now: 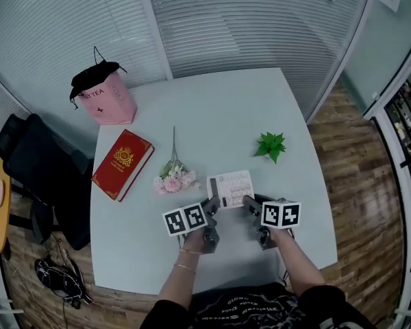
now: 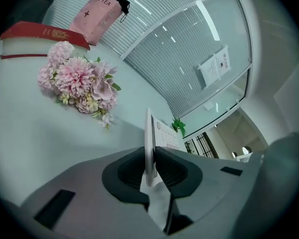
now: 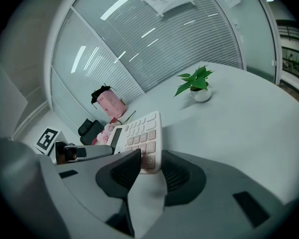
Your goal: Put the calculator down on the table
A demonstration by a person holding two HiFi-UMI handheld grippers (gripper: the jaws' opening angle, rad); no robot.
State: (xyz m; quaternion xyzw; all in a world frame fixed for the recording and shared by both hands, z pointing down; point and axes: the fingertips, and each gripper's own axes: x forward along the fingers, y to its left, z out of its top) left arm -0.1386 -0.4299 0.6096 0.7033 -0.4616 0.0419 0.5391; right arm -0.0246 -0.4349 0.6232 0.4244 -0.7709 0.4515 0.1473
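Note:
A white calculator (image 1: 231,187) with pale keys is held between my two grippers over the front middle of the pale table (image 1: 212,101). My left gripper (image 1: 212,205) is shut on its left edge. In the left gripper view the calculator (image 2: 149,138) stands edge-on between the pads of that gripper (image 2: 150,169). My right gripper (image 1: 250,201) is shut on its near right corner. The right gripper view has the keypad (image 3: 138,132) tilted up between the pads of that gripper (image 3: 152,166). Whether the calculator touches the tabletop cannot be told.
A bunch of pink flowers (image 1: 172,178) lies just left of the calculator, with a red book (image 1: 123,163) beyond it. A pink bag (image 1: 104,98) stands at the far left corner. A small green plant (image 1: 270,144) sits to the right. A black chair (image 1: 34,163) is beside the table.

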